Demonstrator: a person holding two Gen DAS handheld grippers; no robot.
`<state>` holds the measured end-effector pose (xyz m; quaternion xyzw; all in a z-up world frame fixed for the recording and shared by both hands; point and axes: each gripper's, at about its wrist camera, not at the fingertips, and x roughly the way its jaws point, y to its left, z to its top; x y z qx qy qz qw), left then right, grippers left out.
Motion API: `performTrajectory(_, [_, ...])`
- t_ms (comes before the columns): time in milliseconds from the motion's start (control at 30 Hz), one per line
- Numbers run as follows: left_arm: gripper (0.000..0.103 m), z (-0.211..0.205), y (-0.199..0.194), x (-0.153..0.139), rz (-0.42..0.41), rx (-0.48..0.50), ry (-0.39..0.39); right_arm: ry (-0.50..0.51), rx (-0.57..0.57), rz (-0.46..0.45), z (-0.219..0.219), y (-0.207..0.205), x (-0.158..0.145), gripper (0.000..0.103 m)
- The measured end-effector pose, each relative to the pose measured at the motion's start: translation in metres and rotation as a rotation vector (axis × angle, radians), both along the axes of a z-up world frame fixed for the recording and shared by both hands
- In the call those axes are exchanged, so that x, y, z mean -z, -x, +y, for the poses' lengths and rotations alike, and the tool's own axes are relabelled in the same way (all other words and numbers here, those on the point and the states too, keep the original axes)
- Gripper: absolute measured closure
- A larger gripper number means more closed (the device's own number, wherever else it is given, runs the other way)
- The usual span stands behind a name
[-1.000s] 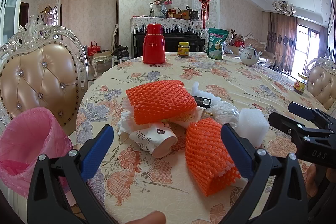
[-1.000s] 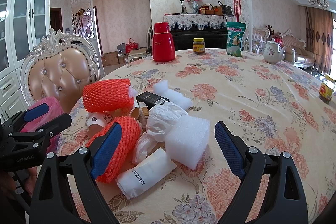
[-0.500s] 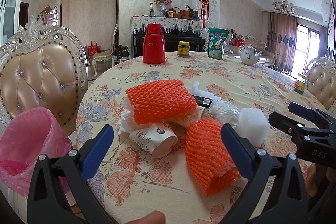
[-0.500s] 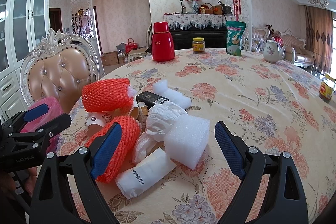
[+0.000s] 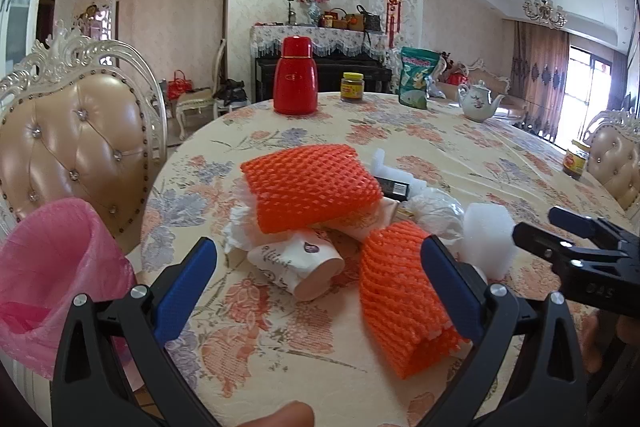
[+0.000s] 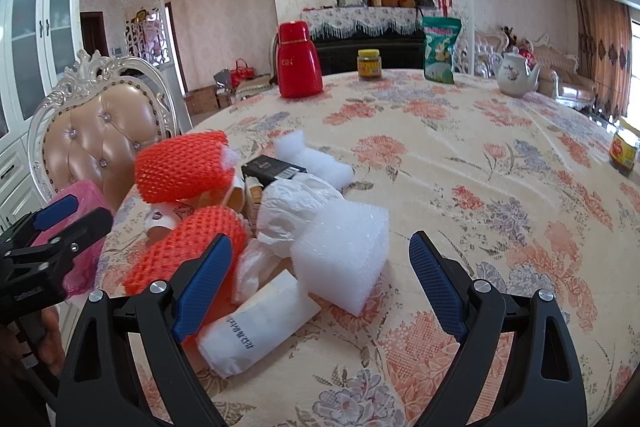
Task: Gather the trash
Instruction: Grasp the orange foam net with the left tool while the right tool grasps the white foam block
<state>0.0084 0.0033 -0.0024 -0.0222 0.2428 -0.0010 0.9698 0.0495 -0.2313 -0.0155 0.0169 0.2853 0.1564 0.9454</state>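
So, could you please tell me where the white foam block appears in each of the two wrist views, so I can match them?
Left wrist view: the white foam block sits right of centre, just beyond the left claw's right finger, beside the right claw.
Right wrist view: it lies at centre, between the right claw's open fingers.
Shared landmark: the red thermos at the table's far side.

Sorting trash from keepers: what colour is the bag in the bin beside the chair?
Pink, a translucent liner; the left wrist view shows it best.
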Motion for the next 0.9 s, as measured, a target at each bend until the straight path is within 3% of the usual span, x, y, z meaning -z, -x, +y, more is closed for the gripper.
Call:
performTrajectory(233, [0.004, -0.016, -0.011, 0.012, 0.087, 0.125, 0.092, 0.024, 0.045, 0.066, -0.012, -0.021, 0.014, 0.019])
performTrajectory(467, [0.005, -0.036, -0.029, 0.035, 0.192, 0.190, 0.150, 0.030, 0.053, 0.087, -0.019, -0.029, 0.018, 0.019])
performTrajectory(633, [0.031, -0.040, -0.044, 0.053, 0.299, 0.195, 0.180, 0.031, 0.034, 0.101, -0.015, -0.032, 0.020, 0.019])
performTrajectory(700, [0.049, -0.038, -0.048, 0.057, 0.327, 0.191, 0.192, 0.030, 0.023, 0.107, -0.011, -0.035, 0.021, 0.019])
performTrajectory(900, [0.073, -0.036, -0.046, 0.046, 0.319, 0.211, 0.179, 0.045, 0.025, 0.125, -0.002, -0.041, 0.022, 0.019])
